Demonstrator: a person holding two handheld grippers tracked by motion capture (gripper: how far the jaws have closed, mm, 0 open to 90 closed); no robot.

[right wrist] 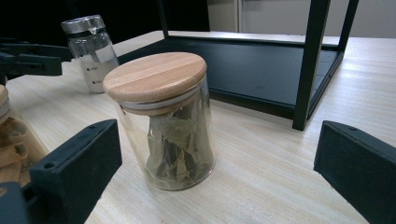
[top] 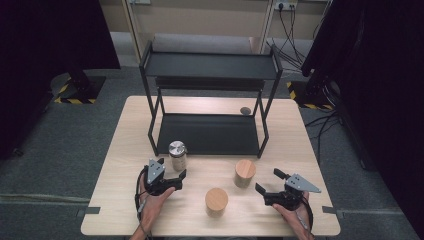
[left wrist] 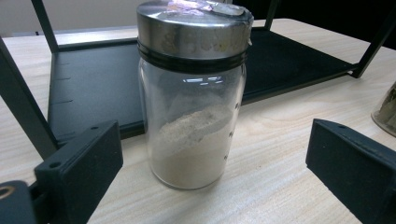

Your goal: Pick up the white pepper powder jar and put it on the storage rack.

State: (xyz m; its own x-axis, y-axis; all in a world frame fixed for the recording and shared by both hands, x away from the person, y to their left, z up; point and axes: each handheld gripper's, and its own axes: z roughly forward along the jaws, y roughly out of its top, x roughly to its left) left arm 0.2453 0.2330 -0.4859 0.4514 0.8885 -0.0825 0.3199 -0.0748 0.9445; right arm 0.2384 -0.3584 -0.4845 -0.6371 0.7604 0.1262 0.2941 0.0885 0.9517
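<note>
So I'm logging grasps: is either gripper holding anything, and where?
Nothing is held: left gripper open before the metal-lidded jar, right gripper open before the wooden-lidded jar.

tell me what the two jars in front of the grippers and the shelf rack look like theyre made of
Powder jar: clear glass by its see-through wall and glints, with a shiny, likely steel, cap.
Leaf jar: clear glass, with a pale lid that looks like wood or bamboo, going by its grain stripes.
Shelf rack: probably metal, matt black, with thin straight bars and flat trays.
</note>
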